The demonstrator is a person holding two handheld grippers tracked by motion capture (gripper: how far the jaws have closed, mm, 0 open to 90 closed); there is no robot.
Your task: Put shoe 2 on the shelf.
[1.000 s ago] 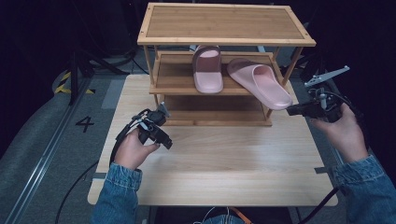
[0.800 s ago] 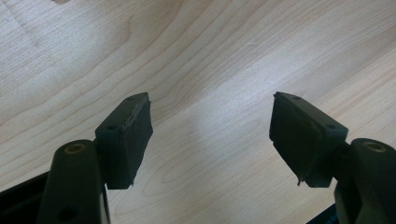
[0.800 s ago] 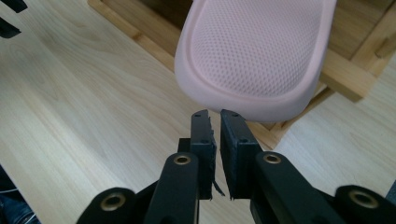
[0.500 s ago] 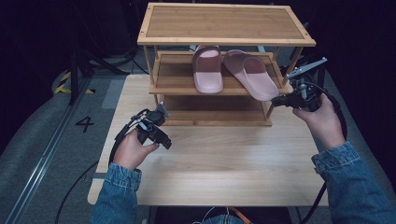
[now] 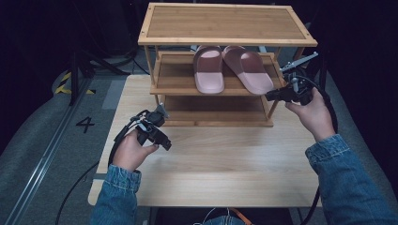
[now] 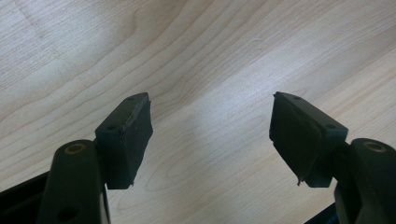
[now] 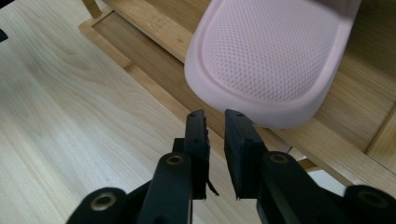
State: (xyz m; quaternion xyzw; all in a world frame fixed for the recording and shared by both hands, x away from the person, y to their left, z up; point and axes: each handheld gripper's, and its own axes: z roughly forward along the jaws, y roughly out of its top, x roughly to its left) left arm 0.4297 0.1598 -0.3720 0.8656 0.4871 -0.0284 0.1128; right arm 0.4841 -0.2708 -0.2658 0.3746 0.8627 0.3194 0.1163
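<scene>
On the middle shelf of the wooden rack (image 5: 159, 89), two pink slippers lie side by side, the right slipper (image 5: 248, 68) angled with its heel at the shelf's near right corner. The right hand-held gripper (image 5: 274, 95) sits just beside that heel, its jaws having just parted a little, nothing between them. Over the desk (image 5: 220, 159) at near left, the left hand-held gripper (image 5: 164, 143) is spread wide and empty.

sleeves (image 5: 349, 183): blue denim, both arms | tongs (image 7: 215, 126): black, 2 flat pads, brass-look pivot screws | cables: black
</scene>
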